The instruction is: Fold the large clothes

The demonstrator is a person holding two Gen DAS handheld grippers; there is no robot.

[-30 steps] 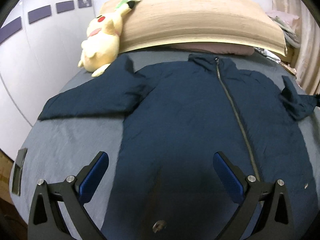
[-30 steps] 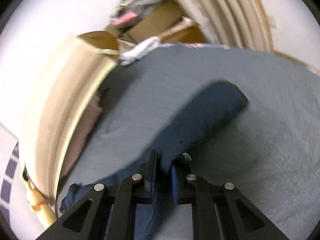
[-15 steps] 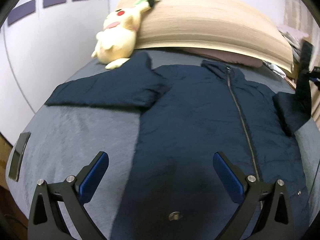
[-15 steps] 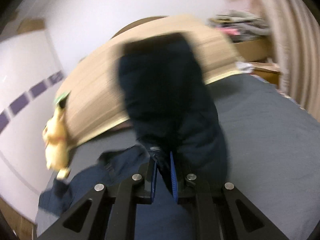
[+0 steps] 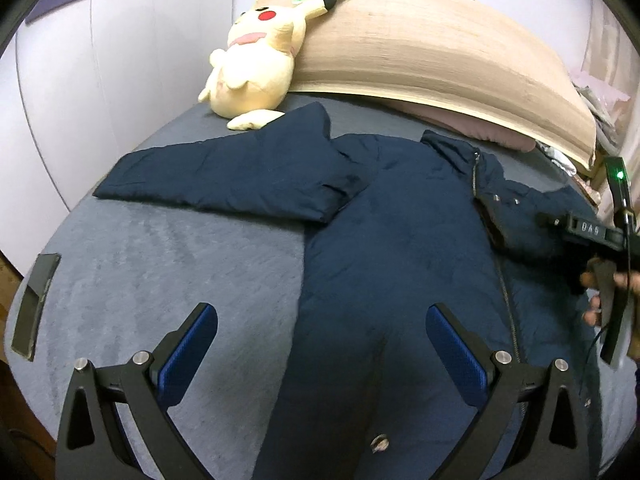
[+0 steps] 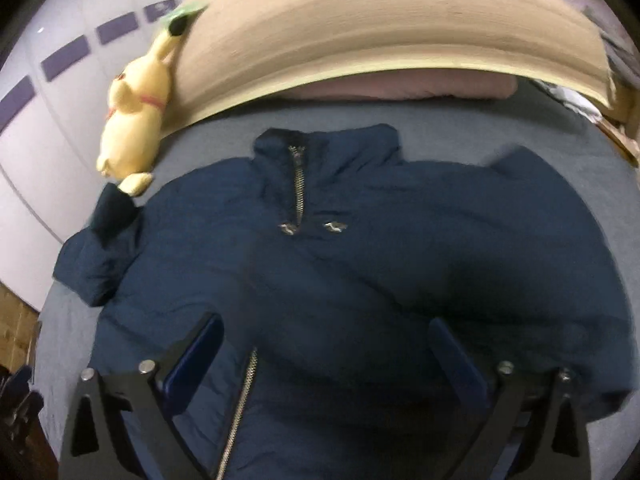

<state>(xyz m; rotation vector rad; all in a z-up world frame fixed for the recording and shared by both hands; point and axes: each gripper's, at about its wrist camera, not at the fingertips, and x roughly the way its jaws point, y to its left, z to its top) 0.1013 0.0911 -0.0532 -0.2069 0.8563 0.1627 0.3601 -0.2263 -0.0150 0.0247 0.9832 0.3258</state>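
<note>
1. Left claw (image 5: 320, 344): its blue-padded jaws are standing wide apart with nothing between them, hovering over the lower body of the jacket (image 5: 392, 272) and the bare edge of the bed (image 5: 168, 264).
2. Right claw (image 6: 324, 364): its jaws are opening and are spread wide above the jacket's front; the dark fabric is lying under them, not pinched by the pads. In the left wrist view this claw is showing at the right margin, carried by the person's hand (image 5: 608, 292).
3. Jacket: the navy garment is lying face up on the grey bed, zipper (image 6: 298, 184) running down its middle. The sleeve on the picture's right is lying folded in over the chest, across the zipper (image 6: 500, 264).
4. Other sleeve (image 5: 224, 180): it is stretching out flat to the picture's left, well apart from both claws, its upper edge touching the yellow plush toy (image 5: 256, 68).
5. Headboard (image 5: 420, 52): it is closing the far end of the bed.
6. Step in hand, as judged: the sleeve fold-in, one side done. The next move is probably calling for the left claw to reach the outstretched sleeve near its cuff, close on it and carry it across the chest.
</note>
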